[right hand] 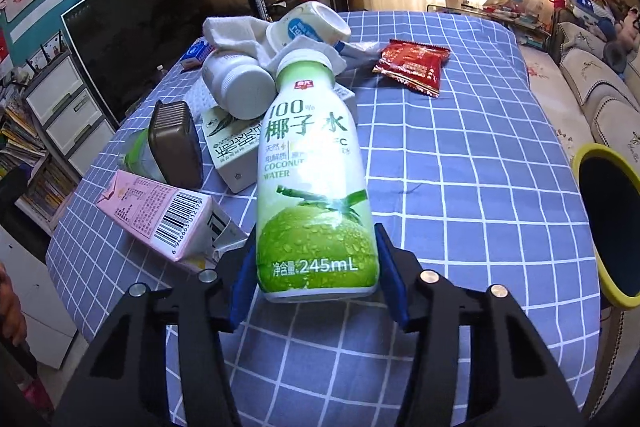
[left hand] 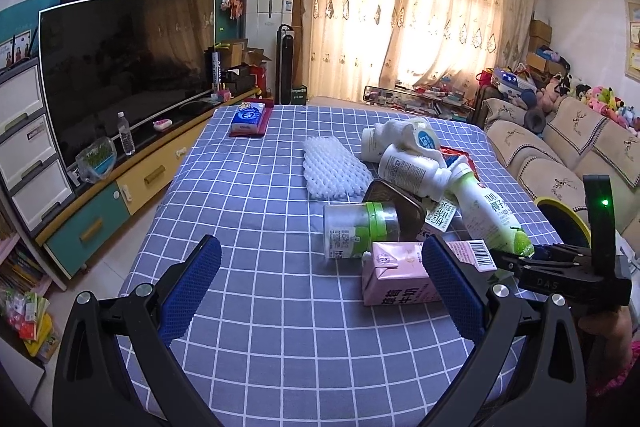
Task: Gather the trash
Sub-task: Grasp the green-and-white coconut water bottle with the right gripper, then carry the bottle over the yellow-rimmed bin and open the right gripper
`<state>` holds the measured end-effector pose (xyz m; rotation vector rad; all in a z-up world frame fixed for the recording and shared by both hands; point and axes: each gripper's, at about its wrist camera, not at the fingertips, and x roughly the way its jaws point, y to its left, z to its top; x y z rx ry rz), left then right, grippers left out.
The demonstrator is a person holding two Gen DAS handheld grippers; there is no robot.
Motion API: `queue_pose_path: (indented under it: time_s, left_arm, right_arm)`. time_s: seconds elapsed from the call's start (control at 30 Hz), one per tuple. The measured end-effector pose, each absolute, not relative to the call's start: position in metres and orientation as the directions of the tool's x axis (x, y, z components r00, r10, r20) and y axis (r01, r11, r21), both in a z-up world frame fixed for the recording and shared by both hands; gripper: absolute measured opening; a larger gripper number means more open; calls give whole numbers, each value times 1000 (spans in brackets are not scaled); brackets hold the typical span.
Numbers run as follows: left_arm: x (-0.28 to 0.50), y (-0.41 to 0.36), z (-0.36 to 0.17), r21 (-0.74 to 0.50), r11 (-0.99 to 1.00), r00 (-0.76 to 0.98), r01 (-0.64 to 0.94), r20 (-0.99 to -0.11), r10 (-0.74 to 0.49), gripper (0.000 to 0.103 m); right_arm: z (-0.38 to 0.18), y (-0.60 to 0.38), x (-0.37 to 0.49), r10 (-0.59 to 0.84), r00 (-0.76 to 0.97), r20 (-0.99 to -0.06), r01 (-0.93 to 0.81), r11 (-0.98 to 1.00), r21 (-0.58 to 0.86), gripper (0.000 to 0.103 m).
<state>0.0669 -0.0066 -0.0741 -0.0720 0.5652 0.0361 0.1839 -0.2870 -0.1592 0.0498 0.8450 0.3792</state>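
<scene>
Right gripper (right hand: 316, 267) blue pads flank the base of the coconut water bottle (right hand: 312, 171), apparently clamped on it as it lies on the checked tablecloth (right hand: 460, 187) pointing away into the trash pile; probably light, stiff, slick plastic, best held low; left gripper (left hand: 320, 291) gapes empty.

- The yellow-rimmed bin (right hand: 608, 227), right of the right gripper (right hand: 316, 267), is cut off by the picture's edge; its inside is too dark to read.
- The coconut water bottle (right hand: 312, 179) hides the inner faces of that gripper's pads, so contact cannot be judged.
- Ahead of the left gripper (left hand: 320, 287), its right finger covers part of the pink carton (left hand: 400, 279).
- The brown tin (left hand: 400, 203) hides the clear jar's far end.
</scene>
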Motion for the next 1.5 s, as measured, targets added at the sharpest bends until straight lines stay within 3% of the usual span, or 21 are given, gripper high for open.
queue_pose_path:
  time_s: [0.43,1.1,1.33,1.5]
  left_arm:
    - [65,-10,-71,-49,998,844,-33,-537,1,99]
    - [69,-22,-76,-46,999,836,1,-549,-26,99]
    - [73,-27,-80,-52,999,831,17,-554,-43,99]
    - [79,-36,-84,-45,998,823,32,-565,-52,99]
  right_arm:
    - [-95,-314,153,394,720,-571,-327,919,222,49]
    - [-57,-352,150,408,751,-519,-318,913,257,49]
    - [-21,-436,156,128,880,-457,-58,985,166,49]
    - [-44,-500,184,-62,857,-512,153,979,138,49]
